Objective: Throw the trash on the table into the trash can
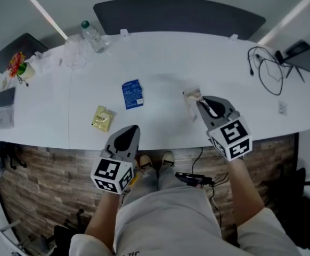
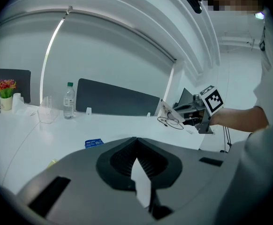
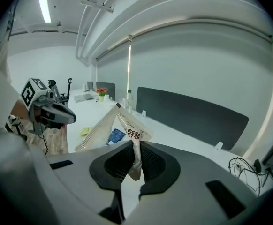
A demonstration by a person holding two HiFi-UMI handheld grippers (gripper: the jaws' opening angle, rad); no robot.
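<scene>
My right gripper (image 1: 201, 101) is raised over the white table (image 1: 160, 63) and shut on a clear printed wrapper (image 1: 192, 96), which hangs crumpled from its tips (image 3: 113, 125). A blue packet (image 1: 132, 94) lies flat mid-table, and a small yellow packet (image 1: 102, 118) lies nearer the front edge. My left gripper (image 1: 132, 129) hovers over the front edge near the yellow packet, jaws together with nothing between them. The left gripper view shows the right gripper (image 2: 192, 110) with the wrapper (image 2: 167, 109). No trash can is in view.
A water bottle (image 1: 92, 36) and a clear container (image 1: 76, 52) stand at the back left. Flowers in a pot (image 1: 17, 65) are at the far left. Black cables (image 1: 267, 68) and a laptop (image 1: 304, 55) lie on the right. A dark panel (image 1: 179, 15) runs behind the table.
</scene>
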